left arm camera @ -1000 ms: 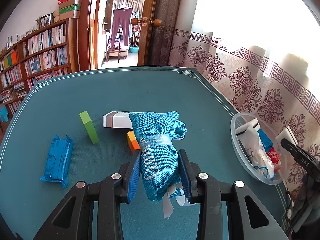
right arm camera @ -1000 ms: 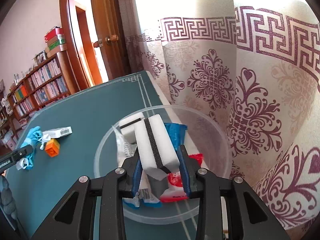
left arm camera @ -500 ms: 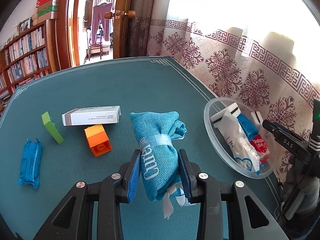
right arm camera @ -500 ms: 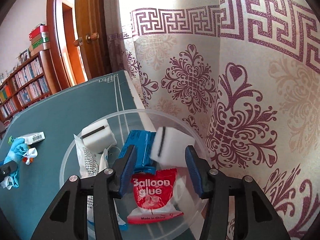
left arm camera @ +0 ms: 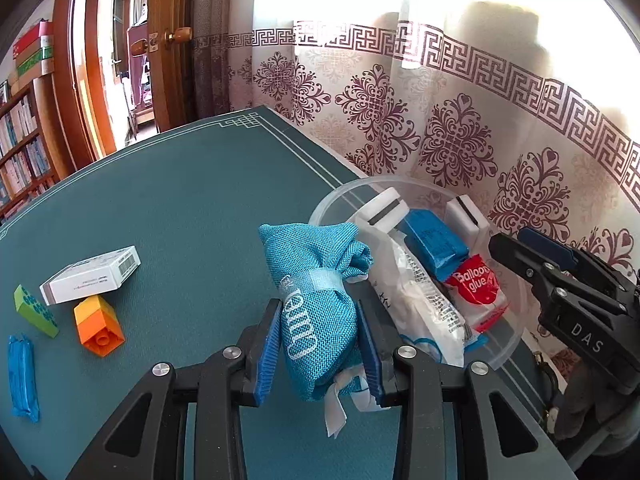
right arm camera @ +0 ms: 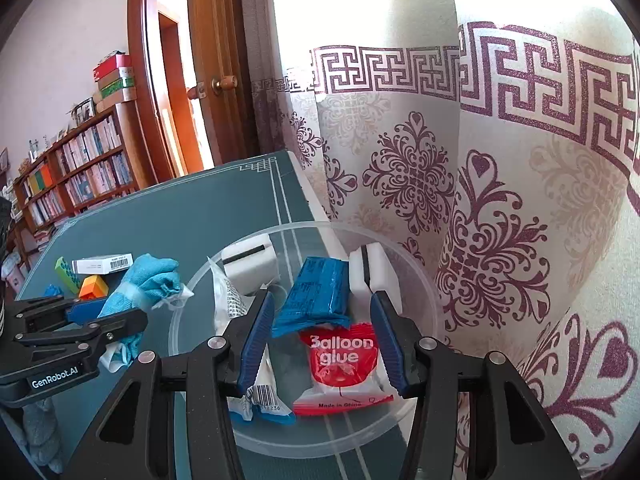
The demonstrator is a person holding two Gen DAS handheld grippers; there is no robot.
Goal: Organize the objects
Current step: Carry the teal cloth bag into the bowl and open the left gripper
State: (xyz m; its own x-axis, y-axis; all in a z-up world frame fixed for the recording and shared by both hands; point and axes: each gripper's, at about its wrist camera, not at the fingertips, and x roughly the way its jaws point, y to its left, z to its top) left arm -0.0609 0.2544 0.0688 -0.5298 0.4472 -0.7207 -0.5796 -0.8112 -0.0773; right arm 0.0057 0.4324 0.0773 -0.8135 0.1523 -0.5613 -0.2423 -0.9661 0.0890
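My left gripper (left arm camera: 318, 350) is shut on a blue mesh pouch (left arm camera: 316, 292) and holds it just left of a clear plastic bowl (left arm camera: 508, 344). The pouch also shows in the right wrist view (right arm camera: 140, 280). My right gripper (right arm camera: 322, 336) is open and empty above the bowl (right arm camera: 416, 280). In the bowl lie two white sponges (right arm camera: 374, 270) (right arm camera: 250, 262), a blue packet (right arm camera: 320, 292), a red balloon glue pack (right arm camera: 344, 364) and a white wrapper (right arm camera: 228, 300).
On the green table (left arm camera: 180, 208) lie a white box (left arm camera: 92, 274), an orange block (left arm camera: 98, 326), a green block (left arm camera: 34, 312) and a blue packet (left arm camera: 22, 372). A patterned curtain (right arm camera: 500, 200) hangs close behind the bowl. A bookshelf (right arm camera: 76, 172) and door stand at the far left.
My right gripper opened and let the white sponge drop into the bowl. My left gripper carried the pouch to the right, up to the bowl's rim.
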